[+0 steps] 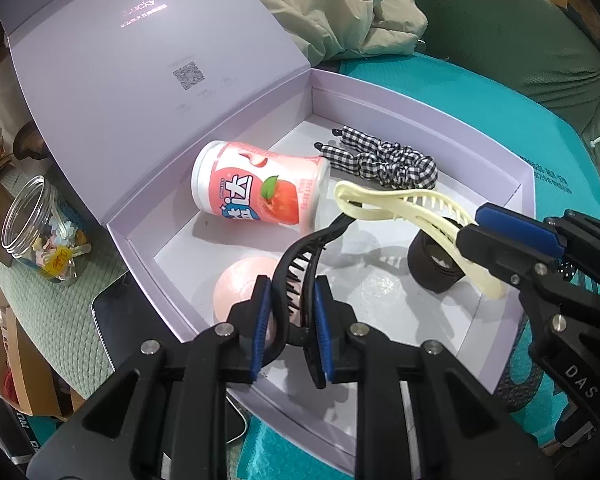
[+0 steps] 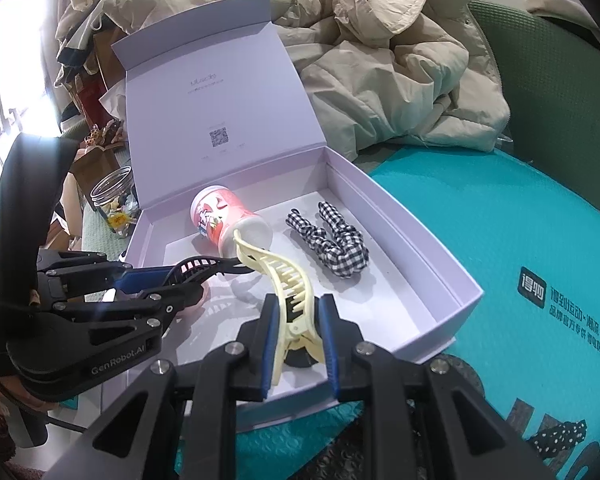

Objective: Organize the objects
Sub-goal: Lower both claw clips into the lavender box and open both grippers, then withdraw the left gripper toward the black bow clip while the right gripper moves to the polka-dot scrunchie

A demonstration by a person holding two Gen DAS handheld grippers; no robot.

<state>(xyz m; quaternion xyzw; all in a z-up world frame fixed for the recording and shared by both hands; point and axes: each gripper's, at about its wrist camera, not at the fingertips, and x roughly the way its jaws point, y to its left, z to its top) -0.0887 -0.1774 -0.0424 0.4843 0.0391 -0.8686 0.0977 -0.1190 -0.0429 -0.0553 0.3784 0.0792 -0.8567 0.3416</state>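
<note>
Left gripper [image 1: 290, 322]: clamped on curved black toothed hair claw [image 1: 300, 264].
Right gripper [image 2: 298, 346]: clamped on cream plastic hair claw [image 2: 288, 280].
Box [image 1: 420, 100]: lilac card, far gingham scrunchie [image 1: 384, 160].

"GenRobot.AI" is printed in white on the left gripper [image 2: 204, 276]. "DAS" is read on the right gripper's [image 1: 470, 226] arm. A QR code and faint, partly legible lettering ("…ucky") are carried on the box lid [image 1: 148, 80]. Large Chinese characters are shown on the pink peach cup [image 1: 260, 188]. Dark Chinese text, with a boxed logo, is printed on the teal mailer [image 2: 540, 240].
</note>
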